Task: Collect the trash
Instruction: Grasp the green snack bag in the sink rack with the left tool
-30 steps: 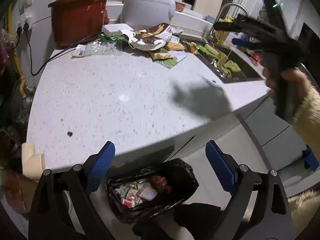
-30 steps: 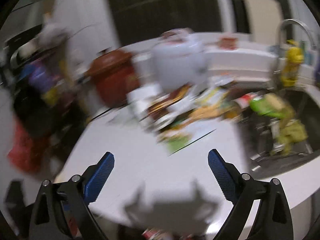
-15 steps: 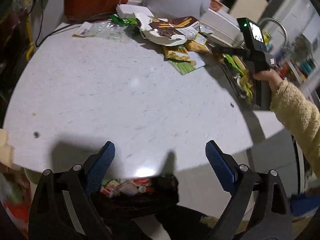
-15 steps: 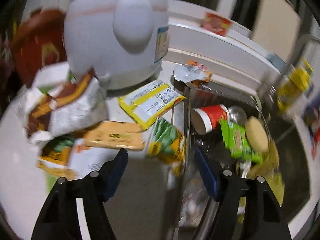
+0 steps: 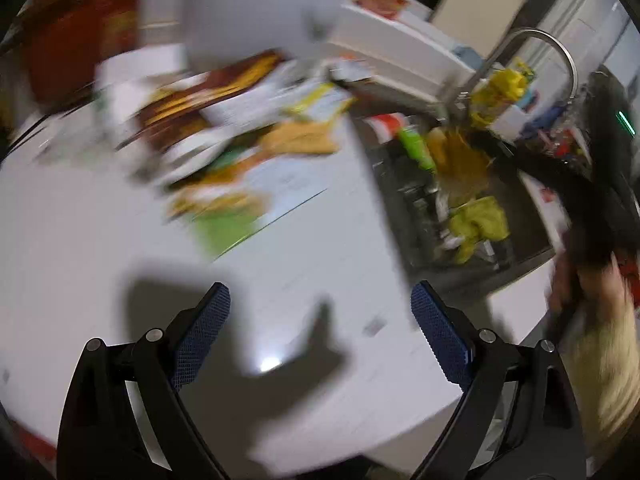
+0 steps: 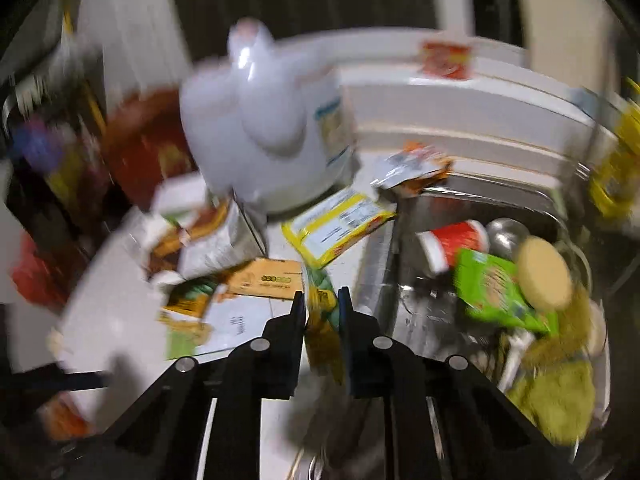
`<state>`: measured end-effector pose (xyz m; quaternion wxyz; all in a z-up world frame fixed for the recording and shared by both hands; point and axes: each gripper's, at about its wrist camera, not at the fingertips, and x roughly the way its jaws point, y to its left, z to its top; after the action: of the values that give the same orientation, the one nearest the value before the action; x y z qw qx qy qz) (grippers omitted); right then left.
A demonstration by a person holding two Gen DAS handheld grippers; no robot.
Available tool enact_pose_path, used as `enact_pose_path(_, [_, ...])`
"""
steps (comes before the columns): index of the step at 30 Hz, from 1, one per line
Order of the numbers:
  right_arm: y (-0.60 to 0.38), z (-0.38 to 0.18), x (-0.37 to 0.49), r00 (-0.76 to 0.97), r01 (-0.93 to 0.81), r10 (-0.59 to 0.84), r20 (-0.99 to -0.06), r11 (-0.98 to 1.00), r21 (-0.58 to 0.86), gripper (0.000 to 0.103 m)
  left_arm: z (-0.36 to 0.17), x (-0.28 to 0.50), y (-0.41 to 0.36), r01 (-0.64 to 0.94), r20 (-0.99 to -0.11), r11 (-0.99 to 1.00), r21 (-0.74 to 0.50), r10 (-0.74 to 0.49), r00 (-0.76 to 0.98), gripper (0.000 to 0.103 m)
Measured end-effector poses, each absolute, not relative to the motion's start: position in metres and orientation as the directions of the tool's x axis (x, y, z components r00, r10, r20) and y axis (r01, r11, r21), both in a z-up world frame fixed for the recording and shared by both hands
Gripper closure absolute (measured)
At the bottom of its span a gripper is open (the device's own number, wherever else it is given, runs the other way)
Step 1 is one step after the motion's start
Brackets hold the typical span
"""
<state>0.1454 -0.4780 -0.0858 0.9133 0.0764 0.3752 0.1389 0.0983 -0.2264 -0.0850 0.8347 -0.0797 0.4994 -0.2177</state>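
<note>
My right gripper (image 6: 322,300) has just been closing, and its two black fingers now stand pressed almost together on a green and yellow crinkled snack wrapper (image 6: 324,320). The wrapper sits pinched between the blue pads at the edge of the white speckled countertop (image 6: 108,320), just beside the rim of the stainless steel sink (image 6: 380,264). Its lower part hangs down between the finger bases, though blur hides its outline.

My left gripper (image 5: 320,312) is spread wide above a bare stretch of the countertop, nothing between its blue textured pads (image 5: 202,336), and its shadow falls on the surface below.

More litter lies ahead of the pinched wrapper: a flat orange-brown packet (image 6: 266,278) touching it on the left, a yellow-bordered white packet (image 6: 338,226) further back near the white rice cooker (image 6: 264,132). In the sink lie a red and white paper cup (image 6: 452,242) on its side and a bright green packet (image 6: 492,288).
</note>
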Motion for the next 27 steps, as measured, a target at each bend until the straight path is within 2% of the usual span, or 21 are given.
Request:
enact_pose_path(4, [-0.545, -0.065, 0.094, 0.734, -0.088, 0.261, -0.627, 0.952, 0.295, 0.09, -0.09, 0.15, -0.305, 0.32, -0.789, 0.841, -0.437, -0.529, 0.313, 0.013])
enact_pose_path(6, [-0.574, -0.057, 0.073, 0.758, -0.031, 0.22, -0.614, 0.953, 0.303, 0.09, -0.095, 0.171, -0.34, 0.329, -0.793, 0.835, -0.44, -0.534, 0.293, 0.013])
enact_pose_path(8, [-0.599, -0.054, 0.056, 0.775, 0.017, 0.185, -0.604, 0.949, 0.314, 0.09, -0.106, 0.201, -0.377, 0.295, -0.809, 0.842, -0.451, -0.526, 0.264, 0.013])
enact_pose_path(12, [-0.625, -0.062, 0.037, 0.791, 0.075, 0.152, -0.592, 0.937, 0.341, 0.09, -0.144, 0.25, -0.423, 0.153, -0.809, 0.823, -0.548, -0.567, 0.156, 0.013])
enact_pose_path(13, [-0.629, -0.065, 0.033, 0.791, 0.082, 0.155, -0.592, 0.932, 0.353, 0.09, -0.152, 0.257, -0.429, 0.125, -0.823, 0.835, -0.536, -0.55, 0.143, 0.014])
enact_pose_path(15, [-0.636, -0.071, 0.028, 0.788, 0.093, 0.159, -0.595, 0.924, 0.371, 0.09, -0.155, 0.269, -0.437, 0.097, -0.867, 0.896, -0.434, -0.444, 0.227, 0.013])
enact_pose_path(18, [-0.64, -0.076, 0.025, 0.785, 0.089, 0.174, -0.594, 0.918, 0.386, 0.09, -0.152, 0.284, -0.445, 0.078, -0.858, 0.89, -0.45, -0.455, 0.237, 0.013])
enact_pose_path(23, [-0.644, -0.079, 0.023, 0.786, 0.081, 0.191, -0.588, 0.911, 0.404, 0.09, -0.157, 0.29, -0.459, 0.103, -0.901, 0.928, -0.358, -0.373, 0.223, 0.014])
enact_pose_path(24, [-0.645, -0.078, 0.024, 0.788, 0.079, 0.193, -0.584, 0.91, 0.407, 0.09, -0.155, 0.29, -0.458, 0.101, -0.897, 0.927, -0.362, -0.376, 0.231, 0.021])
enact_pose_path(25, [-0.646, -0.077, 0.025, 0.791, 0.077, 0.192, -0.58, 0.911, 0.406, 0.09, -0.153, 0.29, -0.457, 0.101, -0.885, 0.915, -0.392, -0.405, 0.231, 0.049])
enact_pose_path(26, [-0.646, -0.076, 0.025, 0.792, 0.076, 0.191, -0.579, 0.911, 0.405, 0.09, -0.154, 0.29, -0.457, 0.093, -0.867, 0.887, -0.451, -0.461, 0.188, 0.065])
enact_pose_path(27, [-0.646, -0.076, 0.027, 0.793, 0.07, 0.2, -0.576, 0.908, 0.412, 0.09, -0.155, 0.289, -0.457, 0.082, -0.857, 0.869, -0.488, -0.495, 0.146, 0.072])
